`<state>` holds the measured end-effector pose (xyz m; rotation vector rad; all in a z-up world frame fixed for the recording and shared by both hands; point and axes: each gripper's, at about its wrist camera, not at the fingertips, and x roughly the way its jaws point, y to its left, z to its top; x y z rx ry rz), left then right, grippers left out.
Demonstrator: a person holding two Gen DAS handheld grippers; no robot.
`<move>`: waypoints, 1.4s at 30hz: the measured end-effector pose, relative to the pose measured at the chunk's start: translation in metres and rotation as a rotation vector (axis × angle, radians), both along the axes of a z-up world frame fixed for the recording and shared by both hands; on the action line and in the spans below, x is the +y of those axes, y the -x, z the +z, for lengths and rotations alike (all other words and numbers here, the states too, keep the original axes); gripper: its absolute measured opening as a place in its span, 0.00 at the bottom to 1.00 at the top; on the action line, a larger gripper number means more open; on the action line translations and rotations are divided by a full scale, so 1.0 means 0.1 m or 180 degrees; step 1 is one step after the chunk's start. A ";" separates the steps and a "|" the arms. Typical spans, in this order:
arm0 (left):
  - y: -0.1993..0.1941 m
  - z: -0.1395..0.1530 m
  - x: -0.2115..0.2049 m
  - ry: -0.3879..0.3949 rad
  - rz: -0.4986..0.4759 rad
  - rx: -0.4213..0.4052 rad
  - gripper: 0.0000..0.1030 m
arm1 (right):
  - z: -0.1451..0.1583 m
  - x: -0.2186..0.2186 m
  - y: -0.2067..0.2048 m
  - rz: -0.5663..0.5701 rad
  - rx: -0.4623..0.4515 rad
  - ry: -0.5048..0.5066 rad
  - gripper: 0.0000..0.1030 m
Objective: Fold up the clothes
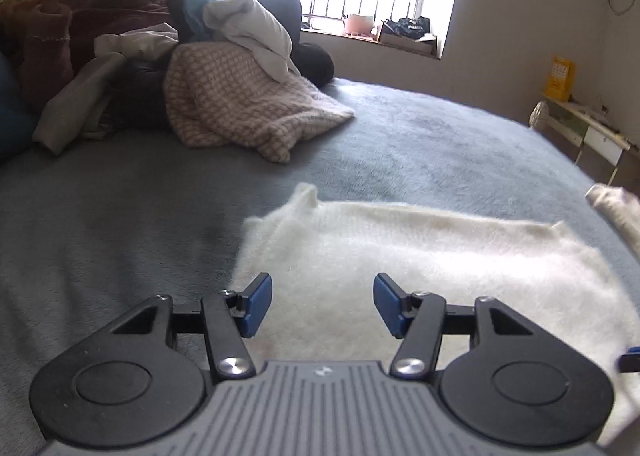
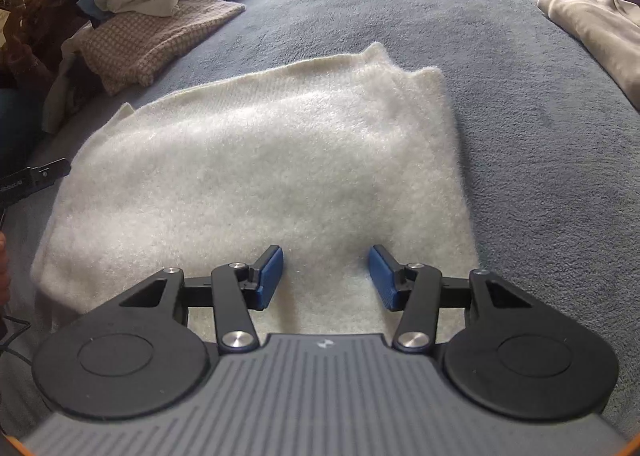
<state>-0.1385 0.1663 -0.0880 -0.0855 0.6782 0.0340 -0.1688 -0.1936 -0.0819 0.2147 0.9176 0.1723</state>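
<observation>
**White sweater half-folded, both grippers poised at its near edge**

I have the white fuzzy sweater (image 2: 256, 176) lying flat on the grey-blue bed (image 2: 520, 136), already doubled into a rough rectangle. In the right wrist view it fills the centre and runs away toward 11 o'clock.

My right gripper (image 2: 326, 276) hangs over the sweater's near edge, fingers (image 2: 270, 276) moderately apart with nothing pinched between them. My left gripper (image 1: 323, 306) sits at the sweater's left border, fingers (image 1: 256, 306) likewise apart and empty; I cannot tell whether either set touches the knit.

I judge this to be the gap between folds. The next move calls for closing on the near edge at both corners, then lifting and carrying it over evenly toward 12 o'clock.

The unfolded pile (image 1: 224, 88) waits at 10 o'clock; a beige garment (image 2: 592, 28) lies at 2 o'clock.
</observation>
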 end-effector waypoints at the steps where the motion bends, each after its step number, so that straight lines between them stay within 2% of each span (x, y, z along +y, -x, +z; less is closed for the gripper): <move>1: -0.06 -0.06 -0.03 -0.0039 -0.0010 0.0019 0.55 | 0.00 -0.01 0.00 -0.0009 0.0004 -0.0009 0.43; 3: -0.09 -0.11 -0.02 -0.0029 0.0049 -0.0051 0.55 | -0.01 -0.02 0.00 -0.0020 0.0010 -0.0022 0.42; 7: -0.11 0.08 -0.07 0.0047 -0.0075 -0.0194 0.54 | -0.02 0.00 -0.01 -0.0012 0.0008 0.0016 0.42; 9: -0.21 0.11 -0.11 0.0006 -0.0113 -0.0261 0.55 | -0.02 0.01 0.00 -0.0028 0.0007 0.0037 0.42; 10: -0.28 0.09 -0.12 -0.0009 -0.0088 -0.0229 0.55 | -0.02 0.03 0.00 -0.0025 0.0004 0.0064 0.42; 12: -0.51 -0.05 -0.10 0.0077 0.0040 0.0009 0.54 | -0.01 0.03 0.00 -0.0013 0.0000 0.0096 0.42; 14: -0.58 -0.12 -0.08 0.0125 0.0131 0.0057 0.56 | 0.04 -0.02 -0.03 -0.0051 0.0010 0.0014 0.42; 16: -0.59 -0.11 -0.14 0.0036 0.0113 0.0065 0.60 | 0.15 -0.13 -0.09 -0.0138 -0.0041 -0.0100 0.42; 18: -0.59 -0.12 -0.16 -0.0018 0.0092 0.0068 0.60 | 0.44 -0.32 -0.18 -0.0373 -0.0424 -0.0149 0.42; 21: -0.60 -0.12 -0.15 -0.0007 0.0079 0.0080 0.62 | 0.93 -0.51 -0.25 -0.0883 -0.1095 0.0058 0.43; 24: -0.60 -0.12 -0.17 -0.0016 0.0069 0.0077 0.65 | 1.22 -0.50 -0.20 -0.1025 -0.1635 0.0111 0.43; 25: -0.60 -0.13 -0.18 -0.0042 0.0069 0.0066 0.65 | 1.20 -0.41 -0.21 -0.0881 -0.1646 0.0191 0.44; 27: -0.58 -0.14 -0.20 -0.0092 0.0068 0.0035 0.65 | 0.99 -0.19 -0.31 -0.0523 -0.1419 0.0403 0.44; 30: -0.56 -0.17 -0.22 -0.0126 0.0074 -0.0014 0.66 | 0.47 -0.05 -0.60 -0.0242 -0.0946 0.0485 0.43; 32: -0.56 -0.18 -0.23 -0.0138 0.0071 -0.0042 0.66 | 0.07 -0.03 -0.79 -0.0197 -0.0621 0.0688 0.41; 34: -0.55 -0.19 -0.24 -0.0175 0.0065 -0.0063 0.67 | -0.17 -0.08 -0.91 -0.0242 -0.0365 0.0765 0.42; 38: -0.54 -0.18 -0.26 -0.0225 0.0059 -0.0076 0.68 | 0.08 -0.19 -0.93 -0.0344 -0.0525 0.0560 0.42; 40: -0.55 -0.18 -0.26 -0.0228 0.0055 -0.0074 0.68 | 0.06 -0.29 -1.02 -0.0408 -0.0487 0.0538 0.42; 42: -0.55 -0.18 -0.26 -0.0230 0.0048 -0.0073 0.68 | -0.05 -0.42 -1.13 -0.0465 -0.0358 0.0362 0.42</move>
